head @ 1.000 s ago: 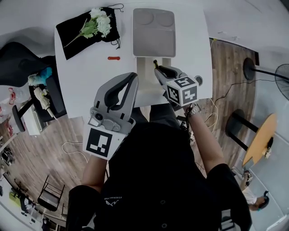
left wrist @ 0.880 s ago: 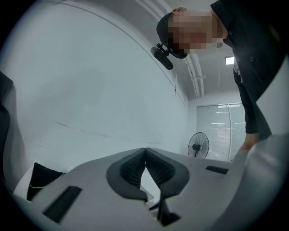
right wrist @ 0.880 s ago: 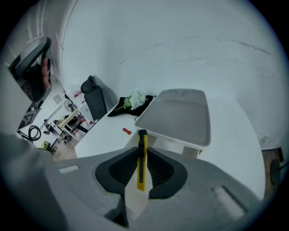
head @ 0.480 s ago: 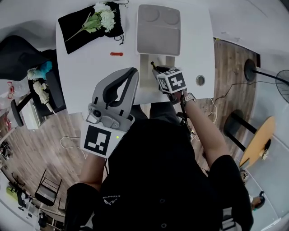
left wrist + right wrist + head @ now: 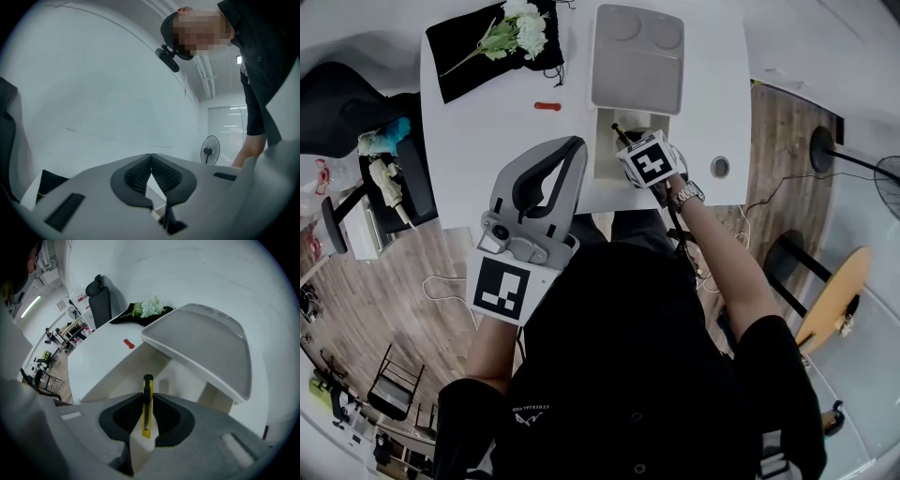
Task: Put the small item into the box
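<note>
Utility knife (image 5: 147, 405), slim, with a yellow body and a black slider and tip, was pinched edge-on between the jaws of the right gripper (image 5: 147, 420), its black end projecting forward past the pads. In the head view the right gripper (image 5: 628, 145) held the knife (image 5: 617, 129) over the near part of the white box (image 5: 606, 159), which stood open on the desk (image 5: 487, 141) with its lid (image 5: 637, 61) raised behind it. The box interior (image 5: 180, 380) was bare under the knife tip. The left gripper (image 5: 151, 157) was raised off the desk near the person's body, its jaws pressed together with nothing between them. A small red item (image 5: 547, 106) lay on the desk left of the box.
</note>
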`<state>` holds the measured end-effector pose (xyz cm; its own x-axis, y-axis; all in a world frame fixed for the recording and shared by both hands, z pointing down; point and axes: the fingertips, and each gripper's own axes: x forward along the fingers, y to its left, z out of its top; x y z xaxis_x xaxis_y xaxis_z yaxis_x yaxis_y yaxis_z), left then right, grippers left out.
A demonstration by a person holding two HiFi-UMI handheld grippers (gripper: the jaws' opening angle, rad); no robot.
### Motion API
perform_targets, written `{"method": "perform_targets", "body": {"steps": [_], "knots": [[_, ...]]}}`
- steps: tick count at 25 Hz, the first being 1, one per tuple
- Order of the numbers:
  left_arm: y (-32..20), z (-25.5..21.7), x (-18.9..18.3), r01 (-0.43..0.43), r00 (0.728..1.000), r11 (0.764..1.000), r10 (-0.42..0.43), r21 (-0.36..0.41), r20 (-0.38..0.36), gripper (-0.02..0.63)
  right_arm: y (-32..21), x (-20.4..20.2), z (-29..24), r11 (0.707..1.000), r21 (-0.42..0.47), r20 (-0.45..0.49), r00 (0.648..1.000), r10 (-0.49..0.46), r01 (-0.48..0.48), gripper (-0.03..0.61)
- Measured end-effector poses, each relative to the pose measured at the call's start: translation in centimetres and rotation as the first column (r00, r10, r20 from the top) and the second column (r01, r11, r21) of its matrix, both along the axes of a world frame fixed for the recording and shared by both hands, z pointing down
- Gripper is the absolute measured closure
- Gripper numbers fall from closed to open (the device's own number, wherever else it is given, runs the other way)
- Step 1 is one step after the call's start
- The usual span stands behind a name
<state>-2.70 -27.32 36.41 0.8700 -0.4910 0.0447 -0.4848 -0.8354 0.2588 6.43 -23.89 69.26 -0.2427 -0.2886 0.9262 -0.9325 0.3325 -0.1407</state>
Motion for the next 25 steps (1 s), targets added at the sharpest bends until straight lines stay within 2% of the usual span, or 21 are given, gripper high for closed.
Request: {"method": "perform_targets", "body": {"steps": [12, 16, 20, 25], "knots": [[0.0, -0.2, -1.4, 0.042, 0.999, 0.999, -0.042, 0.004, 0.003, 0.609, 0.6, -1.3, 1.4, 0.998, -0.048, 0.013, 0.999, -0.036, 0.037, 0.511], [0.1, -0.3, -1.5, 0.042, 0.999, 0.999, -0.042, 0.006, 0.002, 0.609, 1.0, -1.2, 1.4, 0.998, -0.062, 0.022, 1.0, -0.017, 0.018, 0.495], [0.1, -0.4, -1.6, 0.039, 0.999, 0.999, -0.039, 0.007, 0.0, 0.609, 0.2, -0.9, 0.3, 1.0, -0.021, 0.031, 1.0, -0.002, 0.003, 0.494], [0.3, -0.2, -1.3, 0.023, 1.0, 1.0, -0.023, 0.012, 0.005, 0.609, -0.2, -0.1, -1.7, 0.999, 0.037, 0.093, 0.995, 0.031, -0.035, 0.508]]}}
